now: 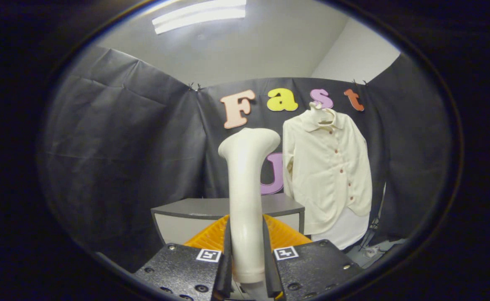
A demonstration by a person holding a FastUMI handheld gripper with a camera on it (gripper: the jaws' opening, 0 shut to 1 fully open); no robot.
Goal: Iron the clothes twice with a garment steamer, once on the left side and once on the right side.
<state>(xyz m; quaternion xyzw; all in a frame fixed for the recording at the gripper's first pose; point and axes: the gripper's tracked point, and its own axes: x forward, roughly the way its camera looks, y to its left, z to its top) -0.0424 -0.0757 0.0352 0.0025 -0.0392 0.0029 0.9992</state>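
Closest in, the gripper (pixel 247 255) has its two black fingers (pixel 227 251) pinching the garment steamer (pixel 245 196) from either side, one pad pressed flat on each flank of the handle. The finger blocks are matte, pebbled black metal with screw heads and a small square printed marker on top of each. The steamer is smooth, glossy cream plastic; it rises upright from between the fingers as a rounded column and flares at the top into a broad head that tips toward the right.

Just beyond the fingers, behind the steamer's handle, sits an orange ribbed thing (pixel 211 238) with fine ridges running across it; I cannot tell whether it is a basket or a tray, and nothing can be seen lying in it. Behind that stands the desk (pixel 194 209), with a flat grey top, crisp straight edges and a pale front panel.

Farther back and to the right of the steamer's head, well apart from it, the clothes (pixel 328 171) hang on a pale hanger (pixel 322 115) against the booth's black cloth wall (pixel 123 146). It is a cream, soft-looking shirt with a collar and a row of small dark buttons down the front, with a whiter layer showing below its hem. Open air lies between the steamer head and the shirt. The cloth wall is creased and faintly shiny. Above it are a plain white ceiling and a long ceiling light (pixel 199 14).
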